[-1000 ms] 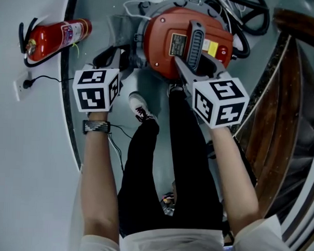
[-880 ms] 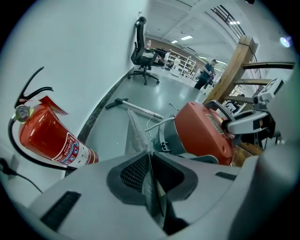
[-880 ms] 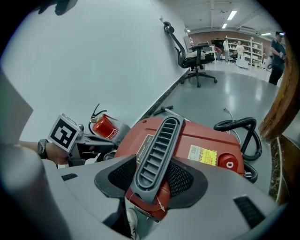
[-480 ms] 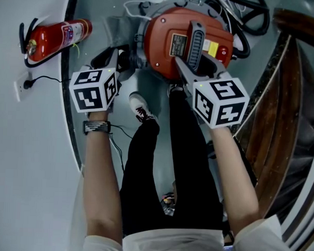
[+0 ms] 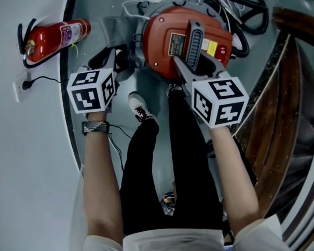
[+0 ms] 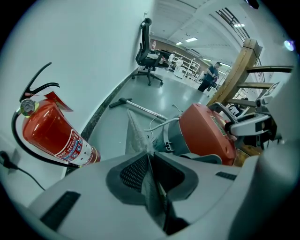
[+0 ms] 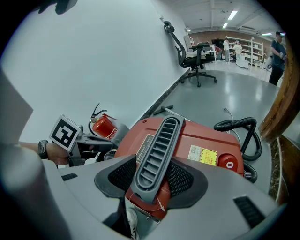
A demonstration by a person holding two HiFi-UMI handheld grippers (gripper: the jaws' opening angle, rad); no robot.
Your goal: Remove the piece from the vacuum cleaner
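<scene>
The red vacuum cleaner (image 5: 163, 42) stands on the grey floor in front of my feet, with a ribbed grey handle (image 5: 194, 38) across its top. My right gripper (image 5: 196, 60) is shut on that handle (image 7: 157, 150), one pad on each side of it. My left gripper (image 5: 114, 60) is at the vacuum's left side. It is shut on the edge of a thin grey fabric piece (image 6: 136, 136), which runs from the jaws toward the vacuum's grey collar (image 6: 174, 138). In the head view the grey piece (image 5: 115, 29) lies left of the red body.
A red fire extinguisher (image 5: 54, 37) lies by the white wall at left, near a wall socket (image 5: 21, 85). A black hose (image 5: 247, 27) coils behind the vacuum. A wooden stair rail (image 5: 288, 102) runs along the right. My legs and a shoe (image 5: 139, 108) stand between the grippers.
</scene>
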